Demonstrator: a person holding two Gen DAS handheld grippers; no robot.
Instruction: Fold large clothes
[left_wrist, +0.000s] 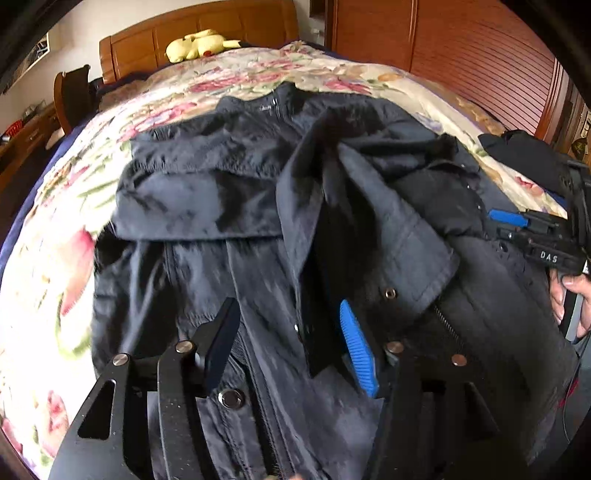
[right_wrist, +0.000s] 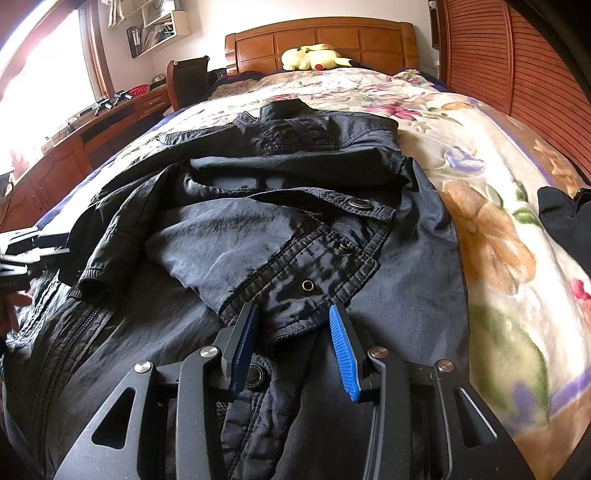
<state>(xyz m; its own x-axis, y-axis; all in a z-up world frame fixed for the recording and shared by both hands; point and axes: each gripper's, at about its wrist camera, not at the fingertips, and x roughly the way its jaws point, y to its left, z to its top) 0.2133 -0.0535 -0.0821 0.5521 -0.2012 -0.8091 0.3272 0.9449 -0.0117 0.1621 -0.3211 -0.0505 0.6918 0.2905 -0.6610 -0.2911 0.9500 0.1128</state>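
Here, a dark jacket of thin, crinkled, faintly shiny cloth was seen spread across a bed covered by a soft floral blanket. Metal snap buttons, stitched hems and a toothed zipper were visible along its front, and one sleeve with a ribbed cuff was laid across the body. The collar was turned toward the wooden headboard, where a yellow plush toy was rested.

The right gripper, black-framed with ribbed blue pads, was held with its jaws parted; a folded, button-edged flap of the jacket was seen just ahead of and between the fingers, nothing being clasped.

The left gripper was likewise spread wide above the jacket's front, a placket and zipper running between its fingers, with cloth draped against the blue pad. The picture there was blurred.
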